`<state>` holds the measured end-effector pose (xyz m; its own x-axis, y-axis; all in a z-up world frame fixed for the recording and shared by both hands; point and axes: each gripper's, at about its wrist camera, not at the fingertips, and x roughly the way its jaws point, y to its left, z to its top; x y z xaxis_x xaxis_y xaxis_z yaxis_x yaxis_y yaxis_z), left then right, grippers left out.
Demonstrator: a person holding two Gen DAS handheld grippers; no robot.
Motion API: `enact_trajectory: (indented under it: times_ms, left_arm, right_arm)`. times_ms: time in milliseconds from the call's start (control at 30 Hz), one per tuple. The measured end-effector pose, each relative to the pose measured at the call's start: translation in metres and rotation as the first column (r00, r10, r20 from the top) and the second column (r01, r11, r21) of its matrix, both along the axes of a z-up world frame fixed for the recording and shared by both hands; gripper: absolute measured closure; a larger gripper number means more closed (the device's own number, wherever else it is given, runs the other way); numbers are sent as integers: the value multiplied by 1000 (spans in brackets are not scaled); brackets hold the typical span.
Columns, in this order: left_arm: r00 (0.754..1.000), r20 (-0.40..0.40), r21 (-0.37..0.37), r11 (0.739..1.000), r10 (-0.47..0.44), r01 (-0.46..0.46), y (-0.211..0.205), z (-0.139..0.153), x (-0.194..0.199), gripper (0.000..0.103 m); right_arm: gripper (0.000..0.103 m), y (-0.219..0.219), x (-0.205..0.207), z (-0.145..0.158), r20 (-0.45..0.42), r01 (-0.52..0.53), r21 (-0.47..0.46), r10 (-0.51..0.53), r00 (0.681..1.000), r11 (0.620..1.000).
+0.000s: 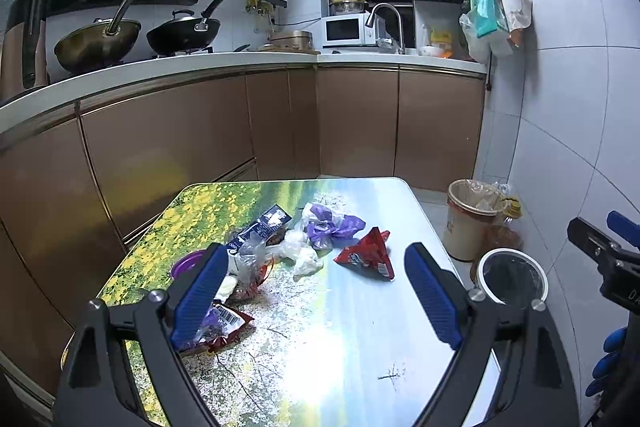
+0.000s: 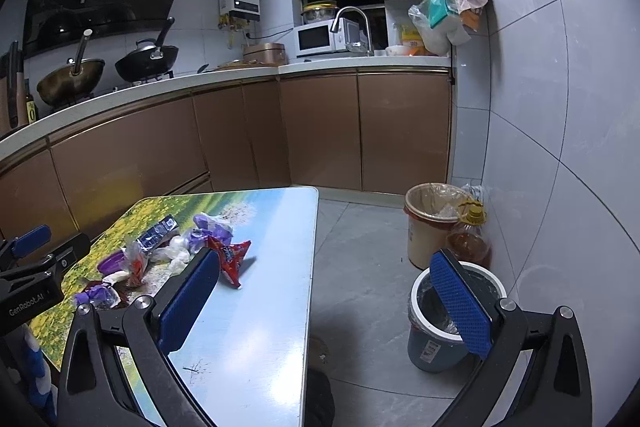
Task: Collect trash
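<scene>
Trash lies scattered on a small table (image 1: 320, 367) with a landscape print. A red snack wrapper (image 1: 368, 255) (image 2: 232, 259) lies nearest the table's right edge, with a purple bag (image 1: 332, 225), white crumpled plastic (image 1: 304, 255), a dark box (image 1: 262, 225), a purple bowl (image 1: 188, 261) and a barcode wrapper (image 1: 228, 323) to its left. My left gripper (image 1: 316, 297) hovers open above the table, nothing between its fingers. My right gripper (image 2: 324, 303) is open too, held over the table's right edge and the floor. A grey bin with a white rim (image 2: 440, 323) (image 1: 512, 277) stands on the floor to the right.
A beige lined bin (image 2: 428, 227) and an oil bottle (image 2: 470, 239) stand by the tiled wall. Brown cabinets (image 1: 280, 131) and a counter with two woks, a microwave and a tap run behind the table. Bags hang on the right wall.
</scene>
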<state>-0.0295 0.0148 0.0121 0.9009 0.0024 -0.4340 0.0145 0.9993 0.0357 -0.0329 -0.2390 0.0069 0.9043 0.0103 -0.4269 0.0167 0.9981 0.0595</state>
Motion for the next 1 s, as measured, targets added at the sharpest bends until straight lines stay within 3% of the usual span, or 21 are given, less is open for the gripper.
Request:
enact_trajectory:
  times_ms: [633,1000]
  left_arm:
    - [999,-26,18,999,-29,30,0,-5,23,13]
    - [996,-86,-9,999,-35,34,14,-21,52,13]
  right_arm:
    - [0,2,33,-11,-58,-25,25,27,998,999]
    - [0,19,63,-26,-117,-87,24,90,989,996]
